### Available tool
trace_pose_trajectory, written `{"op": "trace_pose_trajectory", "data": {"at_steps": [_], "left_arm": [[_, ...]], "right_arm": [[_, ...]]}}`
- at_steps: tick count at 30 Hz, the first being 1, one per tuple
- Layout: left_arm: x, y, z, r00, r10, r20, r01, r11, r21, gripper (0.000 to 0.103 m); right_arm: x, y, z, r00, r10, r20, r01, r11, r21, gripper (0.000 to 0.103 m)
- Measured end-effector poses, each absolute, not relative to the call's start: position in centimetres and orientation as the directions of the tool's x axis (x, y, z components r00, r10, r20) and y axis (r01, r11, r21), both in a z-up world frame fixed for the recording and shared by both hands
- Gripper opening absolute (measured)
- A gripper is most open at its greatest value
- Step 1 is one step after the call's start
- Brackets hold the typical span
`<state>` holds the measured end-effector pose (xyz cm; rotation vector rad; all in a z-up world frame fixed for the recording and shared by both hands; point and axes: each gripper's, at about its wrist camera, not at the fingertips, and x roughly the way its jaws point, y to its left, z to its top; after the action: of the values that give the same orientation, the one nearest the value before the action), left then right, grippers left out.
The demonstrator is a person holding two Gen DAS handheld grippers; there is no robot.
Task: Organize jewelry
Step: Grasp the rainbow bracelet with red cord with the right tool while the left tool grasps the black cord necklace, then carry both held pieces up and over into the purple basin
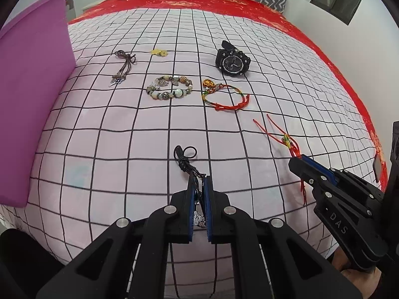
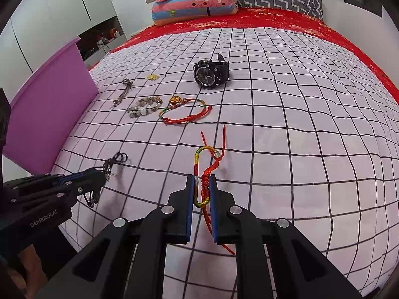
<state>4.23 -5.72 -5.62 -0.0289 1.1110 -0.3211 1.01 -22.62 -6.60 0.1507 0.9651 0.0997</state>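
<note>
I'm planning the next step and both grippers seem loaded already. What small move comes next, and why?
Probably carry the left gripper, shut on the black cord necklace, left toward the purple box. The right gripper already grips the red braided bracelet, so neither needs another pick.

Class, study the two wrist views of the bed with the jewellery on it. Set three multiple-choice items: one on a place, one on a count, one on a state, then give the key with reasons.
1. Where does the black wristwatch lie?
A. inside the purple box
B. on the checked bedsheet, beyond the red cord bracelet with the gold charm
C. in a gripper

2. How many pieces are held in grippers?
A. none
B. one
C. two

3. How is the right gripper?
A. shut on the red multicoloured cord bracelet
B. wide open
C. out of view

Key: 1 B, it rests on the checked bedsheet past the red cord bracelet with the gold charm. 2 C, the left gripper pinches the black cord necklace too. 3 A, the red multicoloured cord bracelet sits between its pads.
</note>
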Motion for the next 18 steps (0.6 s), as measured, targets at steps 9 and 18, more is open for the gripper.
{"op": "trace_pose_trajectory", "data": {"at_steps": [9,18], "left_arm": [[2.4,-3.3,-2.6,0.457,-0.282,-0.844,0.216,0.955,-0.202,0.008],[1.6,-0.7,1.1,0.538,-0.253,-0.804,0.191,0.966,-0.176,0.008]], "right_arm": [[-0.9,-21.2,-4.4,0.602,0.154,-0.784,-0.035,0.985,0.167,0.012],[-1.6,-19.2,-1.4,0.634,0.203,-0.746,-0.079,0.977,0.199,0.012]]}}
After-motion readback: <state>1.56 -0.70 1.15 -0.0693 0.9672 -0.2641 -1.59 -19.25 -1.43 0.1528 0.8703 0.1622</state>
